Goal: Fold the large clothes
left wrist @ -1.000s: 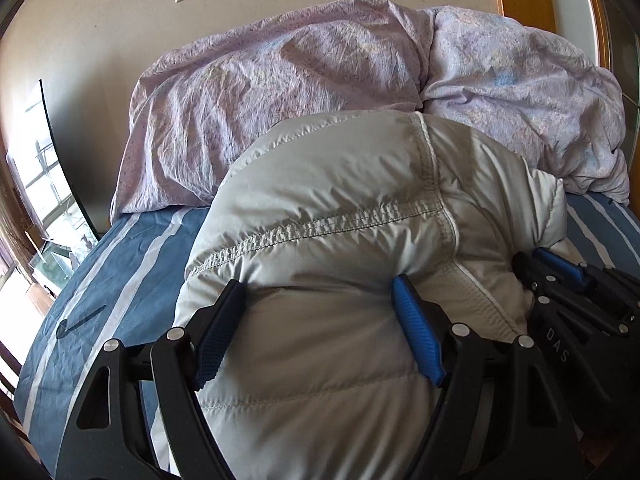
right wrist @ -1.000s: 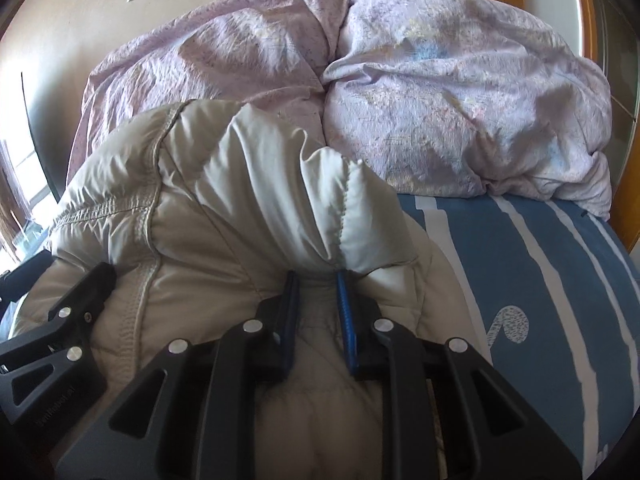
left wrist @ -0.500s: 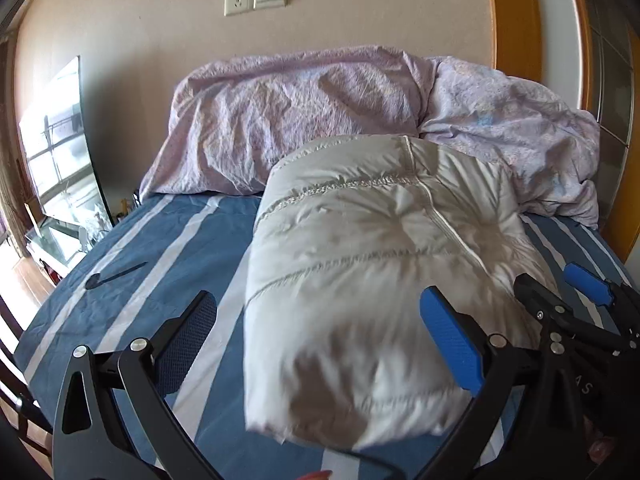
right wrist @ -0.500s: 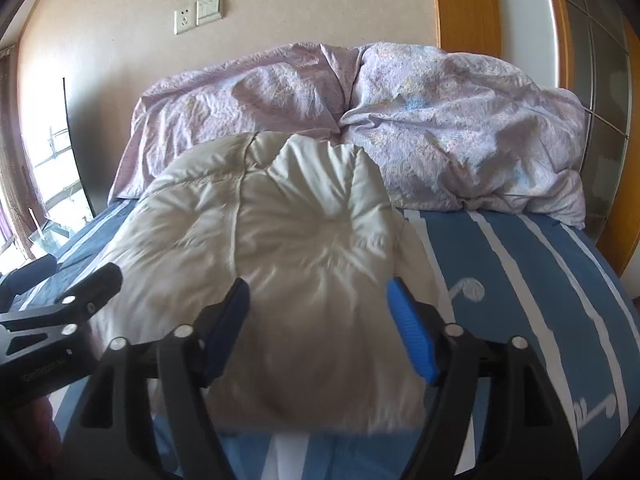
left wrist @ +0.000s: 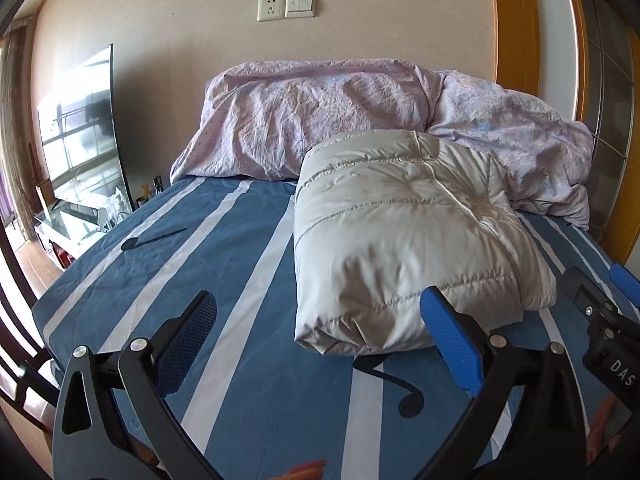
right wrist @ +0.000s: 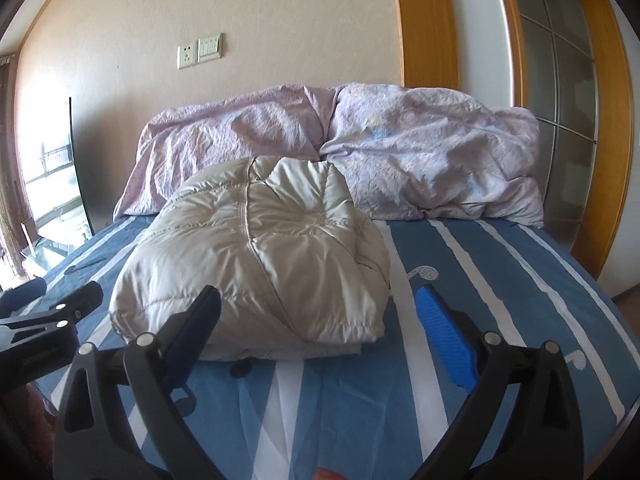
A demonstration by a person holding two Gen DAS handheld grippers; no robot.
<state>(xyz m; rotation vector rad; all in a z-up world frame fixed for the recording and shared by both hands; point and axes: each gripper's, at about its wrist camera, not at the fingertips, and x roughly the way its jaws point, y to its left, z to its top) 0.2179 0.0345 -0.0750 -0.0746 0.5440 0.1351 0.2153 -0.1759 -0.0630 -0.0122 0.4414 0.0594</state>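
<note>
Letters "DAS" in white on the black body of the right gripper (left wrist: 600, 292), seen at 4 o'clock in the left wrist view. No other writing clear enough to read.

Puffy cream jacket (left wrist: 400, 240) folded into a fat bundle, lying on the blue striped bed sheet (left wrist: 224, 248), its far end against the purple quilt (left wrist: 320, 120) at 12 o'clock. Black and white music notes (left wrist: 400, 388) printed on the sheet, one just in front of the bundle.

Left gripper (left wrist: 316, 340): jaws wide open, nothing held, jacket just past the blue pad at 3 o'clock.

Right gripper (right wrist: 316, 328): jaws opening wide, nothing pressed between them, jacket lying free just ahead at 12 o'clock.

White socket and switch plate (left wrist: 286, 6) on the wall above the quilt. Big dark screen (left wrist: 80, 132) at 9 o'clock beside the bed.
</note>
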